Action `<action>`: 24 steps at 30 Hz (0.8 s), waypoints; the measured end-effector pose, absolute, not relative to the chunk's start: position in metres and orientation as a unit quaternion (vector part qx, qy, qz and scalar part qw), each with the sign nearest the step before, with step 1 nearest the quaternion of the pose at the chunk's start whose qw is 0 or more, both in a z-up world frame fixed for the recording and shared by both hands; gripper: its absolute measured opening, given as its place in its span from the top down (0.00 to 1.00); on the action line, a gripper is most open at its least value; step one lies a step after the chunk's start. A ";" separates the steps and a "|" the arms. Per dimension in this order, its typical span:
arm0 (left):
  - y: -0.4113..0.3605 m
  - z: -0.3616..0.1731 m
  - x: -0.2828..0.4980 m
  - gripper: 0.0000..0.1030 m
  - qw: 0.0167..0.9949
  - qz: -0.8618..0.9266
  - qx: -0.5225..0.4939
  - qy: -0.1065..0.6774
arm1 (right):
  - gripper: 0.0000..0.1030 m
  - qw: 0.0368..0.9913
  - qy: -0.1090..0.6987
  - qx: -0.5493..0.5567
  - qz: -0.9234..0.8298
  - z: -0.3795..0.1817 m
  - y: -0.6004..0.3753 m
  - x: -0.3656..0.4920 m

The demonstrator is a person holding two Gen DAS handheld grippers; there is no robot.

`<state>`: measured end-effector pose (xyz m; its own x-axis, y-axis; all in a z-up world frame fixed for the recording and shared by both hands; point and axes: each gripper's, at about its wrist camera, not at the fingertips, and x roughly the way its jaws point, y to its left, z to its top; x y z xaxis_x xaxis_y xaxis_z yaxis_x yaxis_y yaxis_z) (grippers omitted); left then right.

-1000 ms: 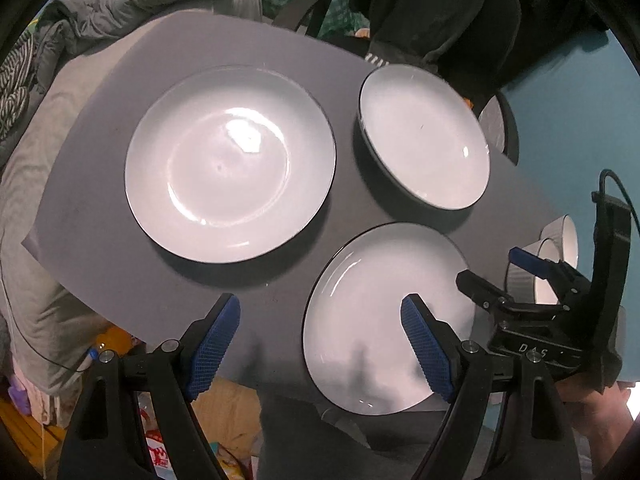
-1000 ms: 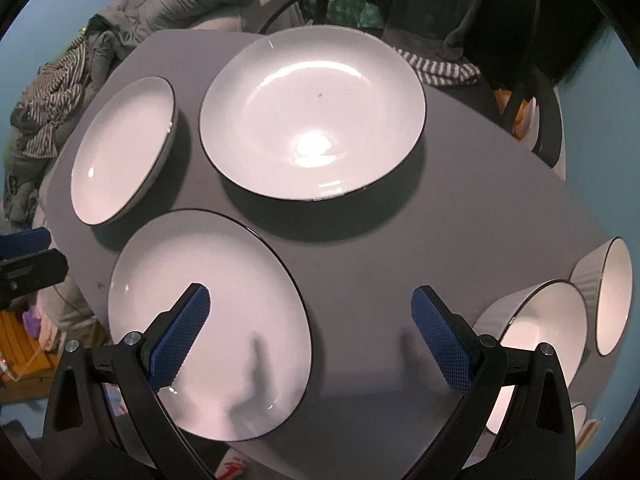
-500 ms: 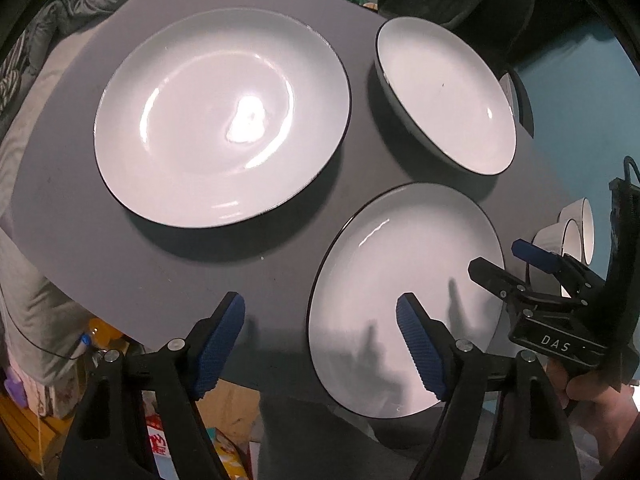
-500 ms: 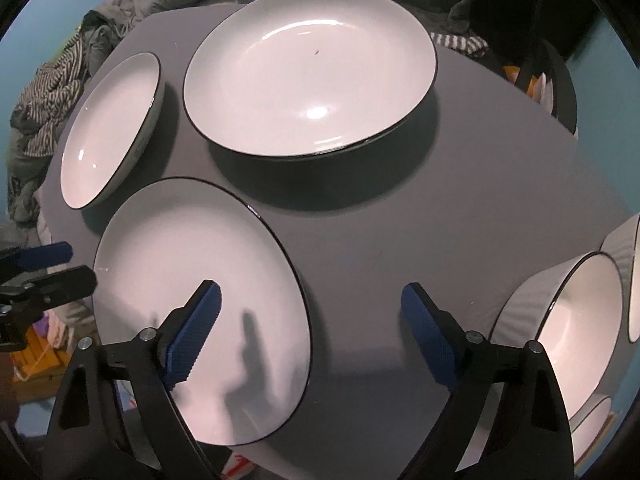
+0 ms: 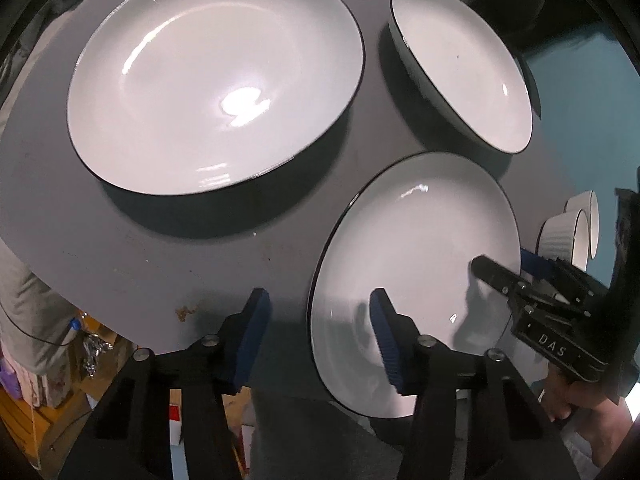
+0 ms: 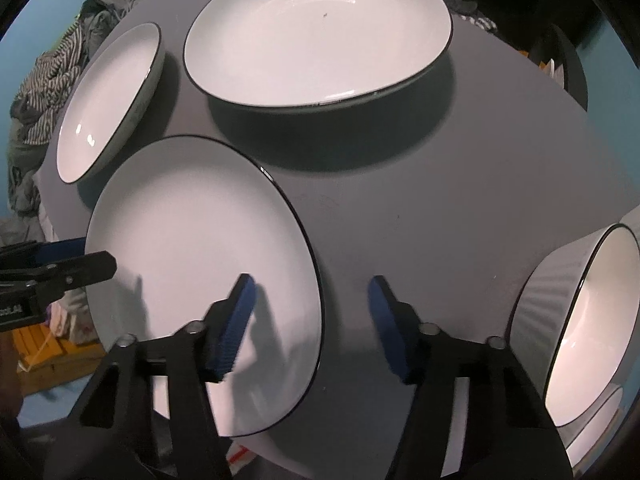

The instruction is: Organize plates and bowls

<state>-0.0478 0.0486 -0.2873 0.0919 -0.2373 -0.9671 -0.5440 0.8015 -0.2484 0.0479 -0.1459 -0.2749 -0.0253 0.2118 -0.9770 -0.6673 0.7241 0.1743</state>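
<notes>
Grey and matte, the bench [image 5: 132,240] fills the left wrist view, with clutter below its near edge. Taking the near plate [image 5: 416,272] as landmark: a large plate [image 5: 216,84] lies beyond it to the left, a deeper dish [image 5: 464,68] beyond it to the right, and two ribbed bowls [image 5: 564,236] stand past its right rim. All are empty. The left gripper [image 5: 316,340] straddles the near plate's left rim, one blue pad over the bench, the other over the white face; its fingers [image 5: 386,340] are half apart and closing, not yet pressing on the rim. The right gripper [image 5: 504,268] reaches in at the plate's right rim.

From the right wrist view, the near plate [image 6: 200,280] sits left of centre, the large plate [image 6: 320,36] beyond it, the dish [image 6: 108,96] beyond and left, a ribbed bowl [image 6: 592,332] well to its right, empty. The right gripper [image 6: 312,320] spans the plate's right rim, fingers [image 6: 236,328] midway and closing with the rim between them, no contact visible. The left gripper [image 6: 60,264] shows at the plate's left edge.

Judging by the glaze, the plate is stiff, fairly heavy, slick and breakable. Its thin dark rim is the only hold, best taken on opposite sides as set up; whether the pads can get under the lip is hard to tell here.
</notes>
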 end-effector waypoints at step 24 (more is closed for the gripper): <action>0.044 -0.298 -0.042 0.81 0.663 0.084 -0.305 0.678 | 0.77 0.640 0.673 -0.148 0.340 -0.277 -0.138 0.053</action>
